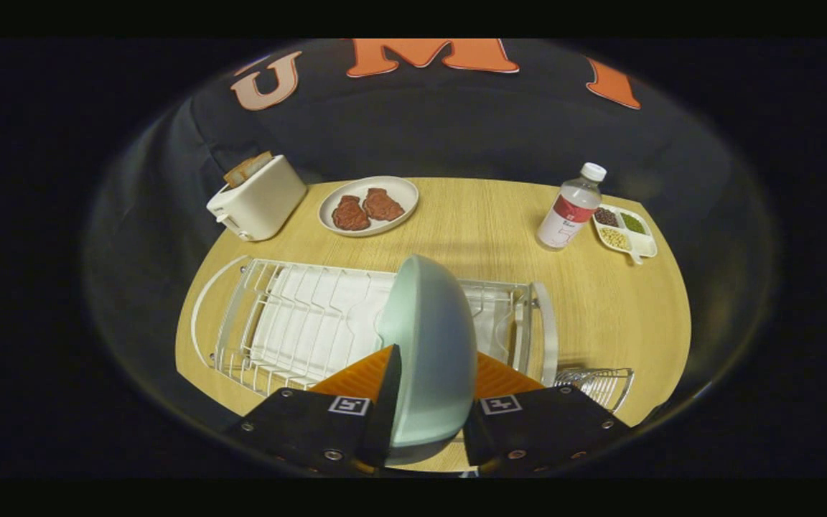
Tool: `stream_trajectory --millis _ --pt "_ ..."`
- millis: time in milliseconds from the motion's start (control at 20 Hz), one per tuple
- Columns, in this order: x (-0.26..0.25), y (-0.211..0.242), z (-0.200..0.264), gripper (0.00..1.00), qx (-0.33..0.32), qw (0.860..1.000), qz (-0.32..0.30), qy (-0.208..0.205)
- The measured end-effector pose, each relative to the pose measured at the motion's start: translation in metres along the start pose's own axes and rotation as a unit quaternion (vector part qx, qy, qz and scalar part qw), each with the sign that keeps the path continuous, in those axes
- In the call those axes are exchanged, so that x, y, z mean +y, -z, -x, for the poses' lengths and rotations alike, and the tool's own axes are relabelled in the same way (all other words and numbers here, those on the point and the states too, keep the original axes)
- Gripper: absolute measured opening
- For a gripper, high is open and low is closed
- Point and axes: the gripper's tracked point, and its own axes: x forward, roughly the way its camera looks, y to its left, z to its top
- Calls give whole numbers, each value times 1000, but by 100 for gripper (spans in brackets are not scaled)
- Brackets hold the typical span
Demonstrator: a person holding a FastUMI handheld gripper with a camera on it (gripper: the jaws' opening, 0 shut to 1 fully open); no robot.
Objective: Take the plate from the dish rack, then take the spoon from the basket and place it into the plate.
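Note:
A pale green plate [431, 345] stands on edge between my fingers, and my gripper [428, 402] is shut on its rim. It hangs above the white wire dish rack [298, 323], which spreads out just ahead of the fingers with its slots bare. To the right of the fingers, at the rack's end, a small wire basket [600, 384] sticks out; I cannot tell what lies in it.
On the round wooden table [485, 230] beyond the rack stand a white toaster [259, 201] with bread, a white plate with two pieces of meat [368, 205], a water bottle [571, 208] and a small divided dish of beans [625, 230].

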Motion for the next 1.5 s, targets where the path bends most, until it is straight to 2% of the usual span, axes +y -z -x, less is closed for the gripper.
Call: stream_trajectory --millis 200,350,500,1000,1300,1500 --pt "1 -7 3 40 -1 1000 16 22" --pt "-2 -22 17 39 -20 997 39 57" --pt "3 -31 29 31 -37 994 67 76" --pt "33 -12 90 28 -86 990 104 36" --pt "35 34 119 28 -91 991 103 8" --pt "31 71 128 28 -84 993 80 -13"
